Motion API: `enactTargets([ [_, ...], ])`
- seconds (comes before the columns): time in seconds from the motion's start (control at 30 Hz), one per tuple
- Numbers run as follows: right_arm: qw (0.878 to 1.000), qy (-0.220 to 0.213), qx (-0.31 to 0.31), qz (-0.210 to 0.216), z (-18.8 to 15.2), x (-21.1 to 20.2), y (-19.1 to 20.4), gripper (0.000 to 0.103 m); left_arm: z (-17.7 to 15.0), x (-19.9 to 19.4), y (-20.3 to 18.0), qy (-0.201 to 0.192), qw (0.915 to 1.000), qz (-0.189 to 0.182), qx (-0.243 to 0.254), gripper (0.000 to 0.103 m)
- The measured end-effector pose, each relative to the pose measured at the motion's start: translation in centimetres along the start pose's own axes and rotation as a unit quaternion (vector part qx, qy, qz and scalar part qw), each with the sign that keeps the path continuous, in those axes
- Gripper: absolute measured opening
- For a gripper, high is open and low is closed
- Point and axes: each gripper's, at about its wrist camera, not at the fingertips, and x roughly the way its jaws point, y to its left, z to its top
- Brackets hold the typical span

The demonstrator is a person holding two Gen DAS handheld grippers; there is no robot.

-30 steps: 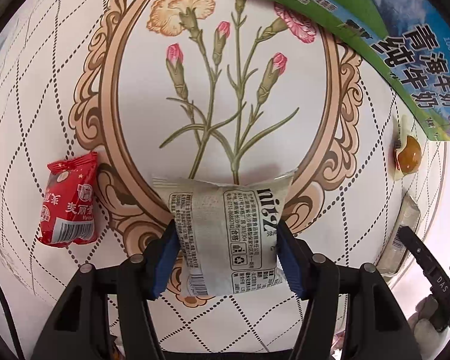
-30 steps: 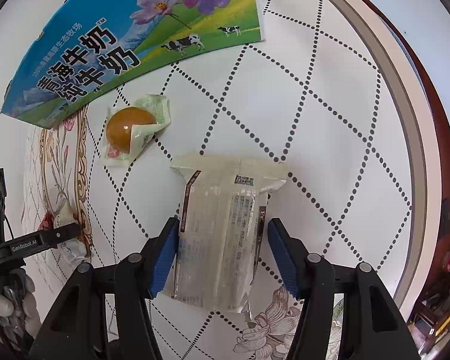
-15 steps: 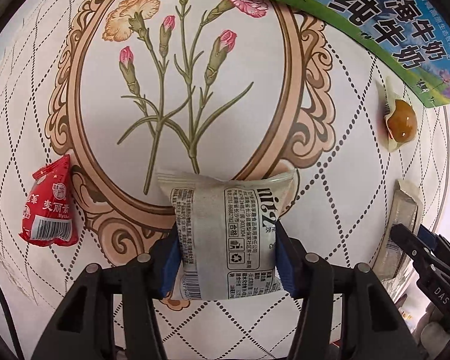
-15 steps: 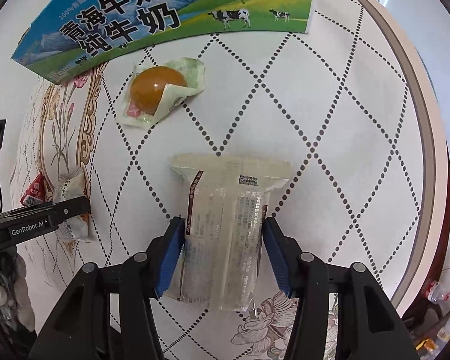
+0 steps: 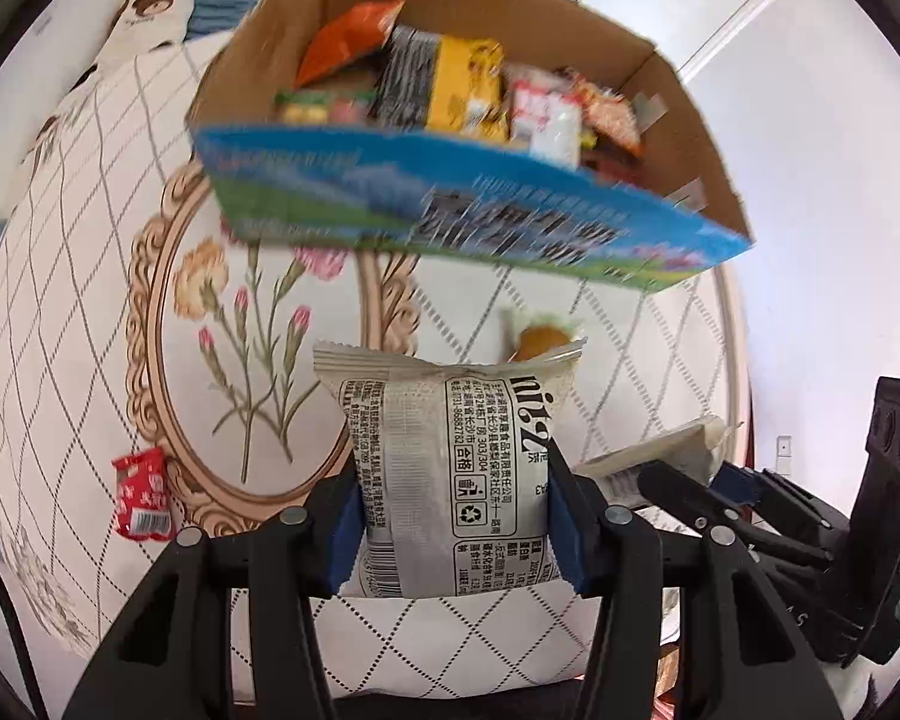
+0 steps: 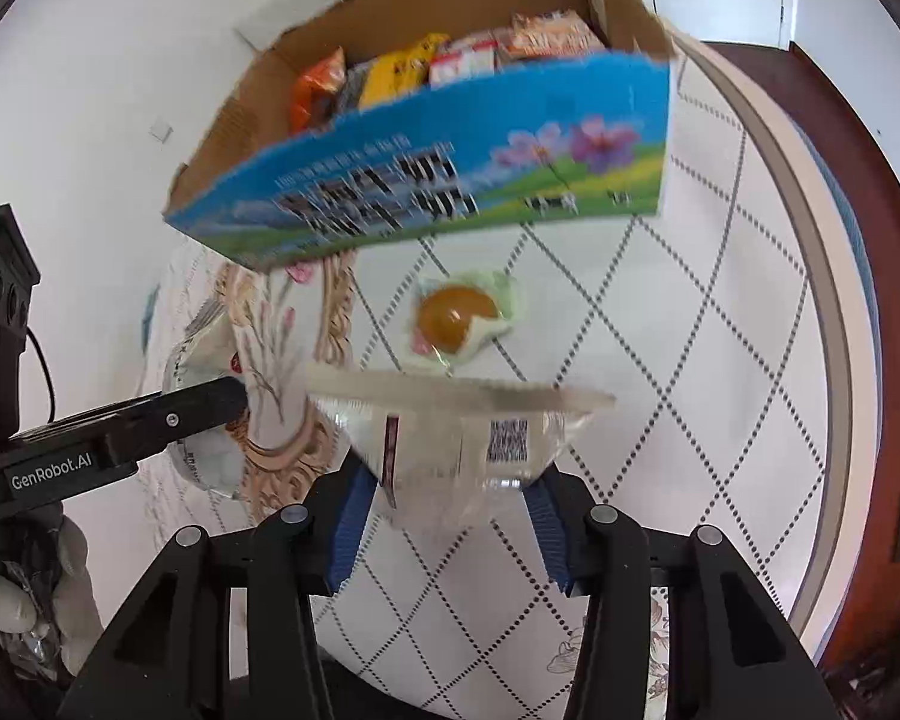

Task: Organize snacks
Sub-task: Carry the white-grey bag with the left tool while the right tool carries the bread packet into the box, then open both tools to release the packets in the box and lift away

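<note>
My left gripper (image 5: 453, 516) is closing its jaws on a grey-white snack packet (image 5: 450, 450); the blue pads press its sides and it hangs above the cloth. In the right wrist view my right gripper (image 6: 450, 516) is closing its jaws too, and its pads squeeze a clear-wrapped snack packet (image 6: 456, 438) that is lifted off the table. Ahead of both stands an open cardboard box (image 5: 450, 198) (image 6: 450, 180) with a blue and green printed front, holding several snack bags. An orange snack in a clear wrapper (image 5: 540, 339) (image 6: 456, 315) lies between the box and the grippers.
A small red packet (image 5: 143, 495) lies on the cloth at the left. The round table's rim (image 6: 834, 360) curves along the right. A gloved hand (image 6: 6, 588) holds the left gripper's handle at the lower left of the right wrist view.
Both grippers have risen with their packets, which now hang off the cloth. The views have tilted up, so the inside of the box shows.
</note>
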Motion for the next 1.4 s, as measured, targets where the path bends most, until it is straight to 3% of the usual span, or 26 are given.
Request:
enactTargets([
  [0.17,0.998,-0.062,-0.023,0.024,5.5,-4.8,1.9,0.050,5.6,-3.1,-2.1,-0.035,0.9986,-0.005,0.039,0.049],
  [0.3,0.994,-0.106,-0.033,0.017,10.4,-6.9,2.7,0.050,11.3,-2.8,-3.5,-0.055,0.9965,0.029,0.056,0.049],
  [0.43,0.990,-0.136,-0.037,-0.005,14.4,-8.2,2.4,0.050,15.3,-0.8,-1.9,-0.061,0.9939,0.068,0.063,0.049],
  [0.63,0.992,-0.095,-0.049,-0.062,20.1,-5.4,0.8,0.050,19.7,3.6,0.5,-0.029,0.9900,0.124,0.061,0.049],
  [0.87,0.993,-0.009,-0.040,-0.110,23.9,2.1,-1.4,0.051,22.9,9.0,3.0,0.017,0.9855,0.161,0.052,0.054],
  [0.9,0.994,0.000,-0.026,-0.108,24.5,3.0,-1.8,0.058,23.3,9.6,3.4,0.027,0.9861,0.158,0.045,0.064],
  [1.0,0.995,0.009,0.002,-0.103,25.3,4.7,-2.6,0.090,24.1,9.9,3.9,0.013,0.9880,0.149,0.040,0.094],
  [1.03,0.995,0.004,0.008,-0.103,25.3,4.7,-2.7,0.094,24.3,9.7,3.9,0.005,0.9880,0.149,0.039,0.098],
  [1.4,0.992,-0.012,-0.001,-0.123,23.6,4.1,-1.8,0.095,22.8,8.7,2.8,-0.023,0.9903,0.132,0.039,0.098],
])
